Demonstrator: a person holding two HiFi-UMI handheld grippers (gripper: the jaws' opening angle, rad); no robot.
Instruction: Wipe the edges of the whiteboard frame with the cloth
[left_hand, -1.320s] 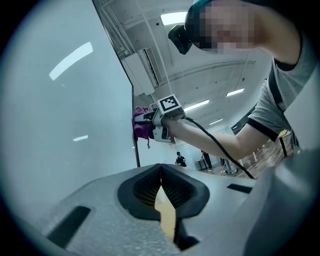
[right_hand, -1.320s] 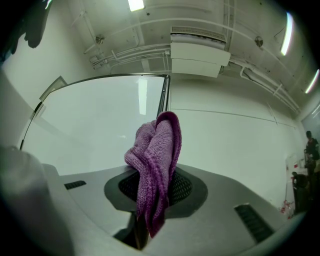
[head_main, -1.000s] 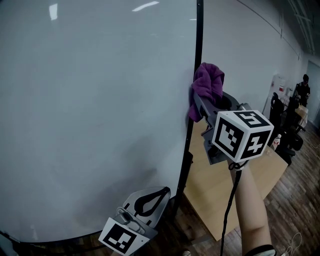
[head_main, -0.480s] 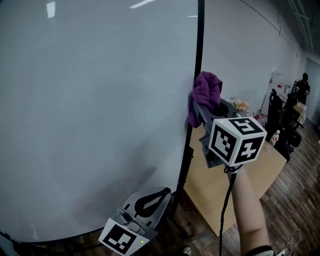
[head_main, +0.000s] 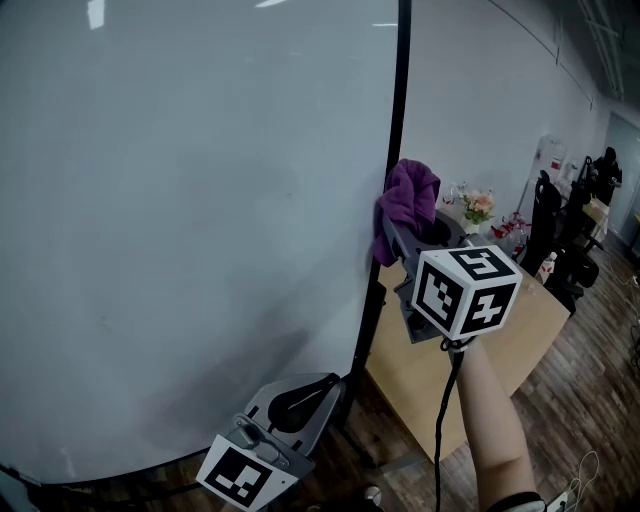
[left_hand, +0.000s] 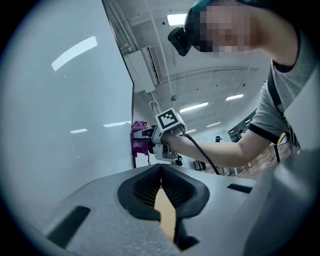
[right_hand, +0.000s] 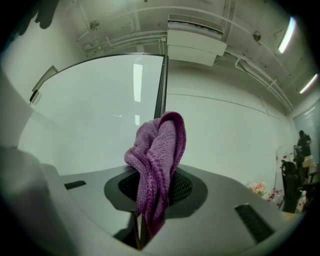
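Purple, soft, knitted-looking cloth (right_hand: 157, 155), bunched up in folds, with a round bump on top. Pinched low down between the two jaws of the right gripper (right_hand: 142, 220), squeezed tight there. Sticks up and out past the fingertips in a floppy lump, with one part hanging down beside the jaws. Covers the middle of the dark ribbed pads, with only their outer parts on show.

Just past the fingertips, pressed against the thin black frame (head_main: 398, 100) on the right edge of the whiteboard (head_main: 180, 220), about halfway up that edge in the head view. Plain grey-white board, with ceiling lights shining on it.

Behind the jaws, the black-and-white marker cube (head_main: 465, 292), and then a bare arm (head_main: 495, 430) holding the gripper up.

Left gripper (left_hand: 161, 172) low down, near the bottom right corner of the whiteboard, well apart from the cloth. Jaws together at the tips, with nothing between them. Points up toward the right gripper and the cloth.

Further out, past the right edge of the board, a light wooden desk (head_main: 420, 370) with flowers (head_main: 478, 207) near its far end, a white wall, and a dark wooden floor (head_main: 580, 400).
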